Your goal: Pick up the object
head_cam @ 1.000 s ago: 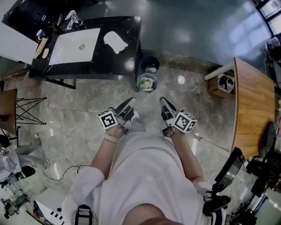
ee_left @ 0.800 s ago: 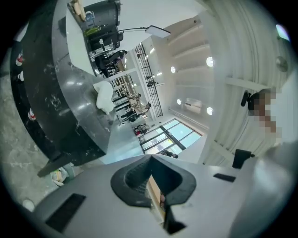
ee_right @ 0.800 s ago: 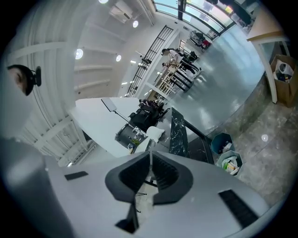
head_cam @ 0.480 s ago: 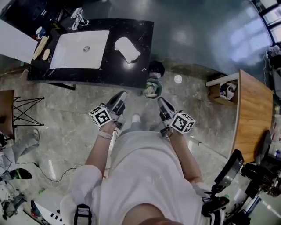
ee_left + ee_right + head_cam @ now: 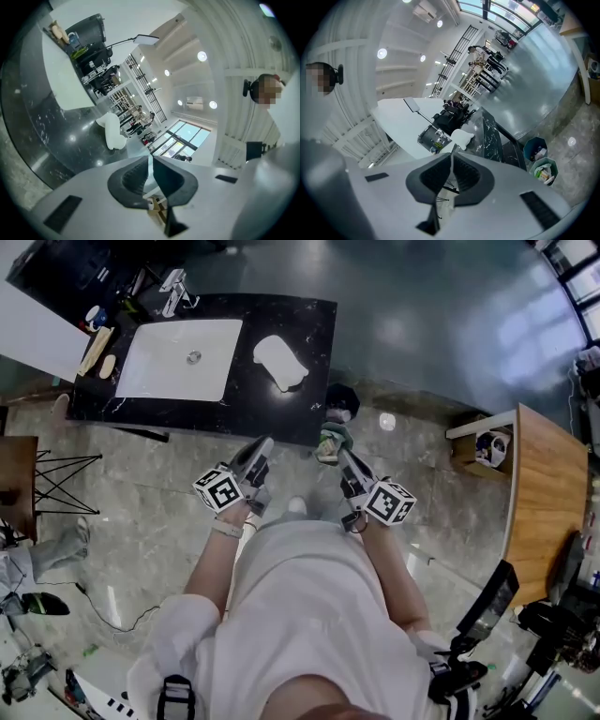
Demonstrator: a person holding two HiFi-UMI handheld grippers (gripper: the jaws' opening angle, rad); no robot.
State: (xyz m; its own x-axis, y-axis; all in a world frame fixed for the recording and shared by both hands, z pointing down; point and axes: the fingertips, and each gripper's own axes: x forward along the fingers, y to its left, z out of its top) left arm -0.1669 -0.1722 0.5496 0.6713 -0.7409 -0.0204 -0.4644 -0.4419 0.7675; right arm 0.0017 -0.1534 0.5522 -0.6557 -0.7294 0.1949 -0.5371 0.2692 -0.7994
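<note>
Underfoot, a pale marble floor fills most of the head view, open to the left and ahead on the right. A black marble counter stands in front of the person, with a white rectangular basin sunk in its left half. A wooden table closes the right side.

Two waste bins stand at the counter's right front corner, a dark bin and a green bin holding rubbish.

The white object is a smooth, rounded, elongated lump, matte and unmarked. It lies flat on the counter's right half, between the basin and the counter's right edge, with bare black stone on every side.

The left gripper is clenched with nothing between its jaws; it points toward the object from near the counter's front edge, well apart from it. The right gripper is likewise clenched and empty, held beside the green bin, to the right of the object and farther from it.
</note>
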